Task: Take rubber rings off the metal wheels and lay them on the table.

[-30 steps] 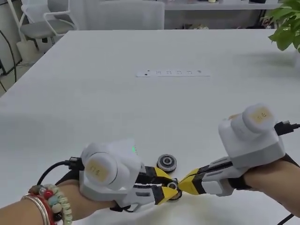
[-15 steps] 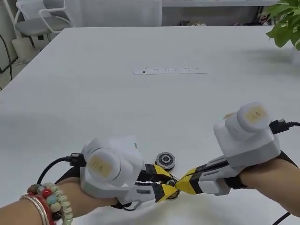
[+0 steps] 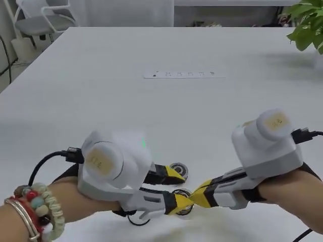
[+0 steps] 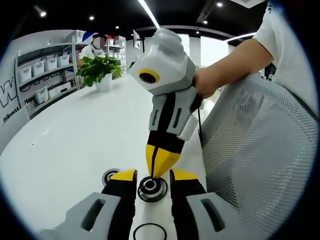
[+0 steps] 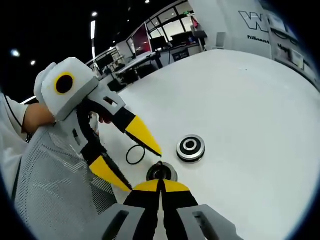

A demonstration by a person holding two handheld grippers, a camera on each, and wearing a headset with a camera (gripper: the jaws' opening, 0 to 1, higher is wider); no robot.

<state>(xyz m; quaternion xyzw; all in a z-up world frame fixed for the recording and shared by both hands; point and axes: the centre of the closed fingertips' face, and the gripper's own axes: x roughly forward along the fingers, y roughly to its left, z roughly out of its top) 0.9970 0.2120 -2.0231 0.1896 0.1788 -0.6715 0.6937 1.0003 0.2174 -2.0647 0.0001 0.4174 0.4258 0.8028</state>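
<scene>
Smooth white table (image 3: 151,111) bears round metal wheels (image 5: 190,147), seemingly rubber ring (image 5: 127,155).

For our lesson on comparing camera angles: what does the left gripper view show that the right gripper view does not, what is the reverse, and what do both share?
Left gripper view, not the right: a potted plant, shelves of bins, and the whole right gripper from the front, shut, its tip at the near wheel. Right gripper view, not the left: the whole left gripper from the front, open, and desks with screens. Both: the near wheel, a second wheel, a loose rubber ring and the white table.
</scene>
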